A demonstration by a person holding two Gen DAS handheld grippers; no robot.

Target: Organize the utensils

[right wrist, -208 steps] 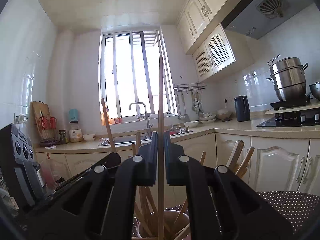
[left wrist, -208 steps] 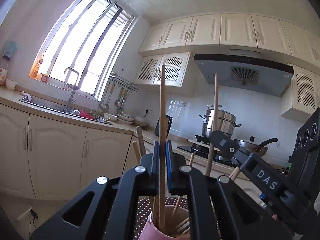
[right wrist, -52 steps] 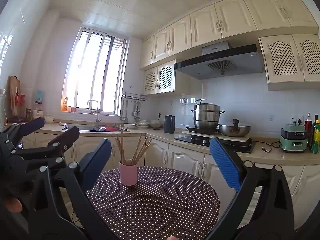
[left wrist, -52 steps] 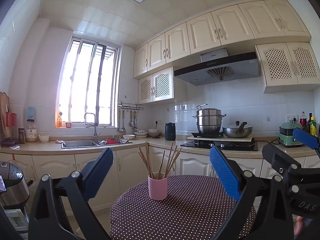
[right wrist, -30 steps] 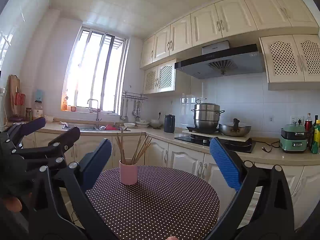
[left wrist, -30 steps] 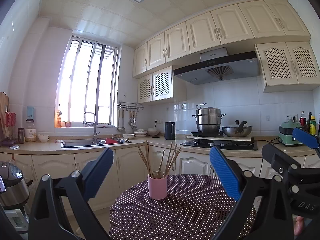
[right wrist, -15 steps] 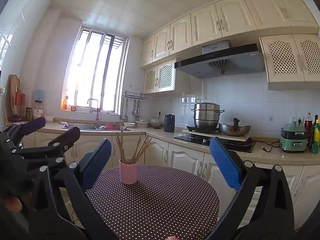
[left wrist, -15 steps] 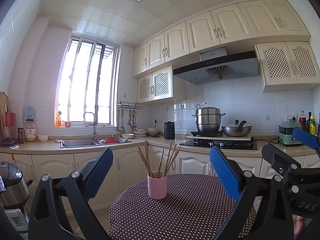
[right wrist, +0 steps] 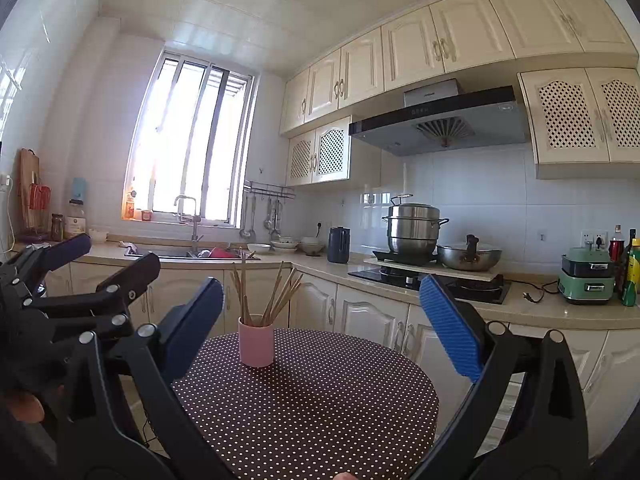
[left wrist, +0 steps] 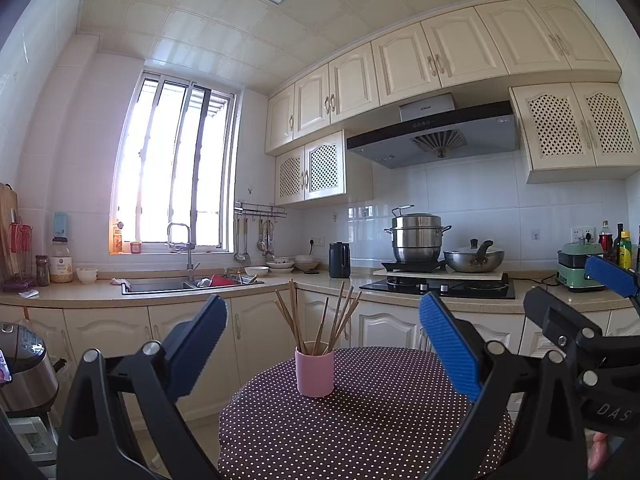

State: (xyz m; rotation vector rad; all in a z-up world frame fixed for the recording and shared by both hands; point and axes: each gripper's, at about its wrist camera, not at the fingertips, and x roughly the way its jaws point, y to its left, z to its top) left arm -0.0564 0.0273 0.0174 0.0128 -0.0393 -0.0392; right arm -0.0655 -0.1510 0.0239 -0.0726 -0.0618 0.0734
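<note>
A pink cup (left wrist: 314, 373) (right wrist: 256, 342) stands upright on a round table with a dark polka-dot cloth (left wrist: 360, 428) (right wrist: 312, 404). Several wooden chopsticks (left wrist: 320, 320) (right wrist: 268, 292) stick up out of the cup, fanned apart. My left gripper (left wrist: 324, 340) is held back from the table, open wide, with nothing between its blue pads. My right gripper (right wrist: 320, 324) is also open and empty, well short of the cup. Each gripper appears at the edge of the other's view.
Kitchen counters run behind the table with a sink (left wrist: 176, 286), a black kettle (left wrist: 339, 254), a steel steamer pot (left wrist: 416, 238) and a wok (left wrist: 474, 258) on the stove. A rice cooker (left wrist: 24, 368) sits low at the left. A green appliance (right wrist: 588, 276) and bottles are far right.
6.9 s ago each gripper was shut on a chopstick right above the cup. By 1.7 s ago both were open and drawn back; since then nothing visible has moved.
</note>
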